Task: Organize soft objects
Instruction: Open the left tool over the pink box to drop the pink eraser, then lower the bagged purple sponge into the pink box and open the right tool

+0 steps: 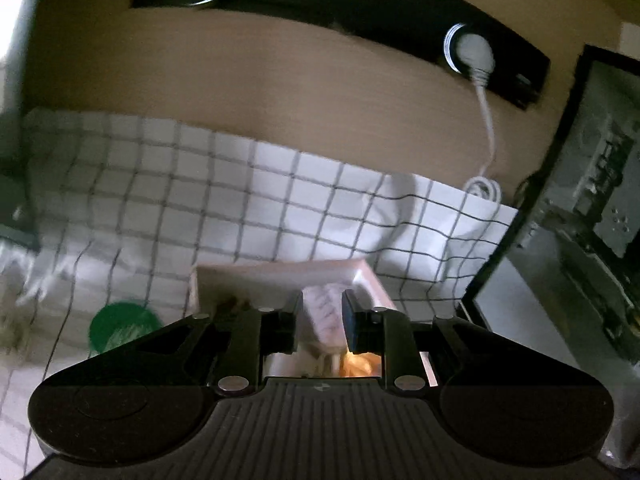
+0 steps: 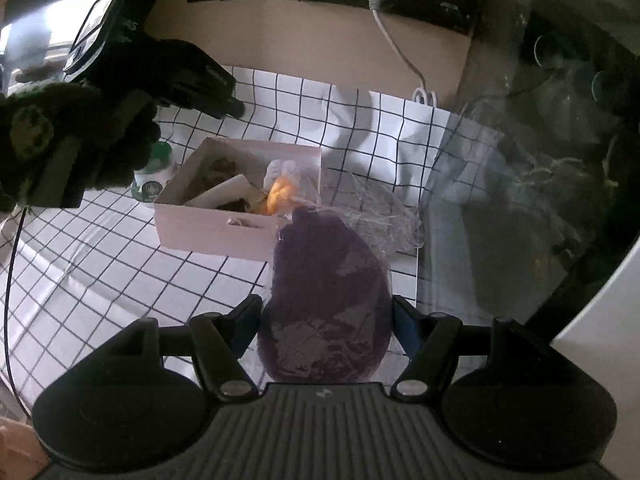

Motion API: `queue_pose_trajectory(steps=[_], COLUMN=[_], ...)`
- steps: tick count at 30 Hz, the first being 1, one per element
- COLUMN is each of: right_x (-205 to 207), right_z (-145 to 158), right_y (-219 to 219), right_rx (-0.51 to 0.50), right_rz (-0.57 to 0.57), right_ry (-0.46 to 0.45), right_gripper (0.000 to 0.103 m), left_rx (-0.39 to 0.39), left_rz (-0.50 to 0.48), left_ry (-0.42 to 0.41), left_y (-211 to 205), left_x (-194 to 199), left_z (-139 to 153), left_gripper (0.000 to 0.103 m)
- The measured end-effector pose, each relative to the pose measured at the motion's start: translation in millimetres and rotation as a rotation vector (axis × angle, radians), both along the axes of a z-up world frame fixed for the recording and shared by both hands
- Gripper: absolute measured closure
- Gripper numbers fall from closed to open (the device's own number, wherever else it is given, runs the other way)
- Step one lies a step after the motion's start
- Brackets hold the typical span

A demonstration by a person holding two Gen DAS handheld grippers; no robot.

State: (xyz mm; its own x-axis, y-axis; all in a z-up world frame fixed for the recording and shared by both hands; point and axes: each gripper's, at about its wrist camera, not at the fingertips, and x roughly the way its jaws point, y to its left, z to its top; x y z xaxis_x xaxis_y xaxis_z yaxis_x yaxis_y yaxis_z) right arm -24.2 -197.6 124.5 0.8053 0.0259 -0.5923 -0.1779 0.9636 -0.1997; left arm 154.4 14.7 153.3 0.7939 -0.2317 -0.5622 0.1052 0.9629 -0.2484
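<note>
While the left wrist view blurs, the left gripper (image 1: 322, 312) is clenched on a pale, crinkled soft bundle (image 1: 325, 316) above a shallow pink box (image 1: 280, 276) on the checked cloth (image 1: 160, 184).

From the right wrist, the right gripper (image 2: 325, 322) grasps a fuzzy purple pouch (image 2: 324, 280) in clear wrap, near the box's corner.

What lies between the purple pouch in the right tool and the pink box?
In the right wrist view, crinkled clear plastic wrap bridges the purple pouch and the pink box, with an orange soft item at the box's near corner.
</note>
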Motion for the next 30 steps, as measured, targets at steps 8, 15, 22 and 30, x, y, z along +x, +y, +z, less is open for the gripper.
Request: queue_pose_trajectory(steps=[8,15,22,30], right_x=[65,170,282,329], right_z=[-10,16,-51,-64], right_y=[1,54,121,136], right_rx=[0.079,0.283,0.254,0.231], right_rz=[0.036,0.037,-0.029,-0.155], right_ry=[0.041,0.019,0.302,0.299], right_gripper=[0.034,0.034,0.034,0.035], left_rx=[-0.046,-0.023,-0.022,-0.069], left_rz=[0.078,0.206,0.268,0.205], left_ry=[0.178,0.177,0.215,0.251], left_y=[52,101,154,206], left_x=[-83,-141,-173,-155], left_z=[-40,-33,-36,-62], left_gripper=[0.08,0.08,0.08,0.08])
